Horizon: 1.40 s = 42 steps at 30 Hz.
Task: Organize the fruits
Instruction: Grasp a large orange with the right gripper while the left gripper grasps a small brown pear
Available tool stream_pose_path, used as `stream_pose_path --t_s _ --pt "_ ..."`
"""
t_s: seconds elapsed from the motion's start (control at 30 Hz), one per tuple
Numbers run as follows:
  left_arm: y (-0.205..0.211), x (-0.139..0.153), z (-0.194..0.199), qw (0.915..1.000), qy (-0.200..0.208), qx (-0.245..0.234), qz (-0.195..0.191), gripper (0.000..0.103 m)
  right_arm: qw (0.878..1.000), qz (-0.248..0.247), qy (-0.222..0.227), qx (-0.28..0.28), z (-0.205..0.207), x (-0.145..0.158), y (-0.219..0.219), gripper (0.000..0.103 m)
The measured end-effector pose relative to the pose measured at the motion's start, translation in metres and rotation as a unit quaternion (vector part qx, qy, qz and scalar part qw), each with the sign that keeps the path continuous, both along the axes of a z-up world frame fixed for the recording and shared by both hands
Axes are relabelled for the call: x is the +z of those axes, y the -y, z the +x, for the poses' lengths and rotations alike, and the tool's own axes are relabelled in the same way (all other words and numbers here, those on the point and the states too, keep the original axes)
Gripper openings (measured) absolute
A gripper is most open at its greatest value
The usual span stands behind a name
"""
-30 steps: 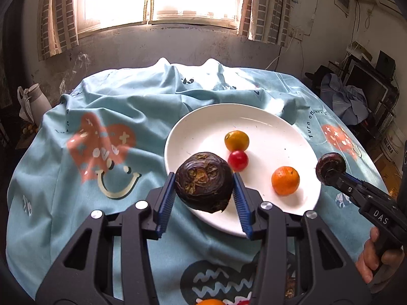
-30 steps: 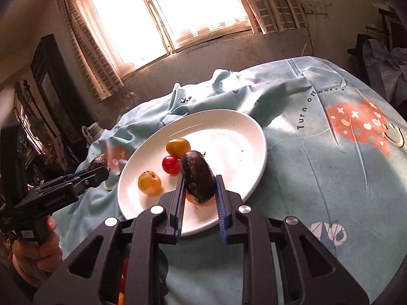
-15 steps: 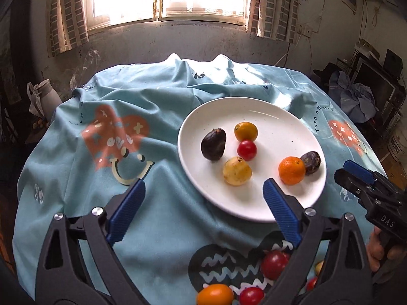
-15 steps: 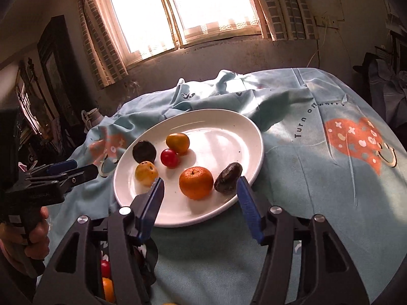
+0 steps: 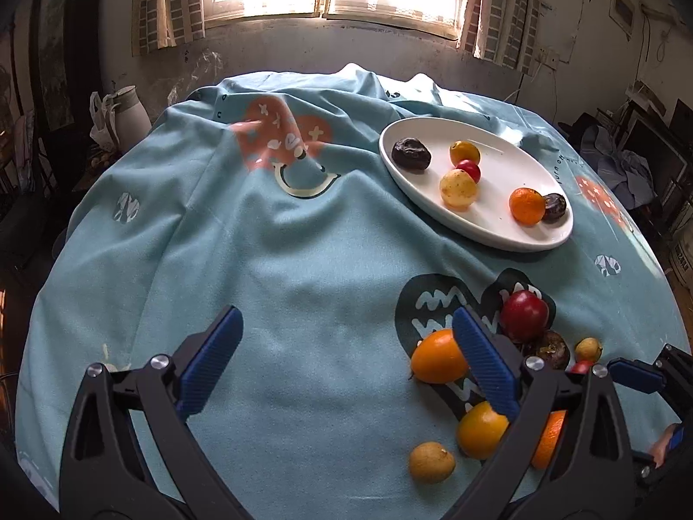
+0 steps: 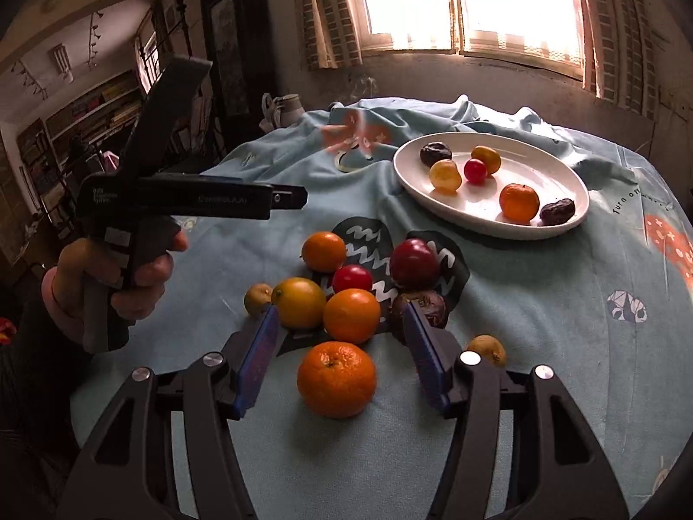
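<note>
My left claw (image 5: 346,357) gaping over bare cloth, my right claw (image 6: 340,346) released around a tangerine (image 6: 336,379), untouched, white plate (image 6: 558,227) beyond.

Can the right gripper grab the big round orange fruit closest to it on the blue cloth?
Probably yes. The right gripper is open, and the big round orange fruit sits on the blue cloth right by its fingertips. Nothing blocks it; the other fruits lie farther back.

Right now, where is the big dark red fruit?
In the right wrist view, the dark red fruit lies on the tablecloth, atop the loose pile, nearer than the plate.
</note>
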<state>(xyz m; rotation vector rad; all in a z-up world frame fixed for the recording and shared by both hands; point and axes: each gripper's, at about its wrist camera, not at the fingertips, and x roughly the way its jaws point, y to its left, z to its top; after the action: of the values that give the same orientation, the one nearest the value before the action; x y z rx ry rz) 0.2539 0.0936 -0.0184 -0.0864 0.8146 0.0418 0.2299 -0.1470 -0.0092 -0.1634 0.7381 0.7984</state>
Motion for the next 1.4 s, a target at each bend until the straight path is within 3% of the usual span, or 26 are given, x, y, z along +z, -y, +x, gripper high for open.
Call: stream_pose_path --t_s 0.2,0.47,0.77,0.83,0.97,1.03,1.1,1.2,1.4 --pt "0.002 -0.002 -0.002 0.9999 -0.002 0.001 0.014 0.099 0.998 -0.064 -0.008 0.015 -0.002 -0.020 -0.012 0.060" --pt "0.001 -0.004 -0.001 0.9998 -0.004 0.006 0.020 0.099 0.996 -0.091 -0.012 0.023 -0.005 -0.031 -0.017 0.060" --pt "0.001 -0.005 -0.002 0.9997 -0.006 0.005 0.024 0.099 0.994 -0.102 -0.014 0.029 -0.007 -0.036 -0.020 0.046" --pt "0.001 -0.002 -0.005 0.9994 -0.009 -0.018 0.027 0.099 0.995 -0.087 -0.024 0.029 -0.004 -0.033 -0.016 0.046" --pt "0.009 0.002 -0.030 0.9912 0.007 -0.128 0.032 0.097 0.998 -0.010 -0.057 0.010 0.007 -0.017 0.002 0.046" --pt "0.015 -0.005 -0.043 0.9838 0.006 -0.175 0.041 0.087 0.999 0.005 -0.053 -0.005 0.010 -0.012 0.008 0.046" --pt "0.019 -0.015 -0.052 0.9769 -0.007 -0.210 0.040 0.071 0.998 0.012 -0.052 -0.014 0.013 -0.009 0.011 0.046" --pt "0.026 -0.028 -0.056 0.9708 -0.026 -0.235 0.041 0.057 0.998 0.018 -0.061 -0.017 0.016 -0.010 0.012 0.046" --pt "0.033 -0.029 -0.061 0.9642 -0.025 -0.262 0.035 0.055 0.998 0.014 -0.066 -0.018 0.017 -0.013 0.012 0.046"
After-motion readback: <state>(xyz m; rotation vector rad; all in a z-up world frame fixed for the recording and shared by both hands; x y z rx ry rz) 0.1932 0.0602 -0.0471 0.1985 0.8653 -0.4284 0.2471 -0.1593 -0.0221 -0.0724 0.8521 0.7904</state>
